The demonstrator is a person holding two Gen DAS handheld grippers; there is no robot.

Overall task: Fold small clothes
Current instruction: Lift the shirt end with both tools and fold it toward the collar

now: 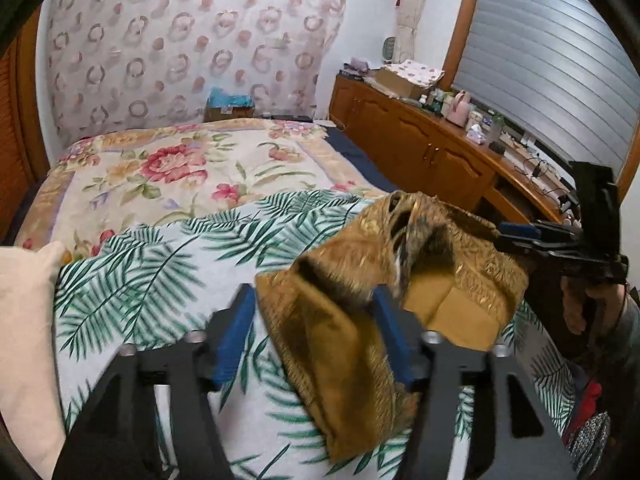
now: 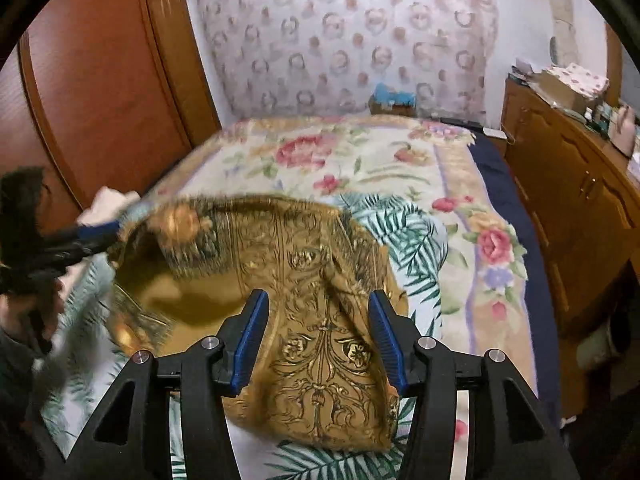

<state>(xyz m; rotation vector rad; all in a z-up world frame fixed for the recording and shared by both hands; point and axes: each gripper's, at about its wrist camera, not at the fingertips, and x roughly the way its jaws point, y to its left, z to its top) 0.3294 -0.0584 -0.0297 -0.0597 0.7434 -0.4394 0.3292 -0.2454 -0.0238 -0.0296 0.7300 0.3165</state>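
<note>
A small gold patterned garment is seen lying bunched on a palm-leaf sheet spread over the floral bedcover; part of it is doubled over, but loosely and unevenly. The left gripper is seen with its jaws spread, cloth lying between them without being pinched. The right gripper is likewise parted over the fabric, nothing clamped. A first fold is judged roughly made; smoothing and further folding are judged still to be done. A wooden dresser is seen beside the bed.
</note>
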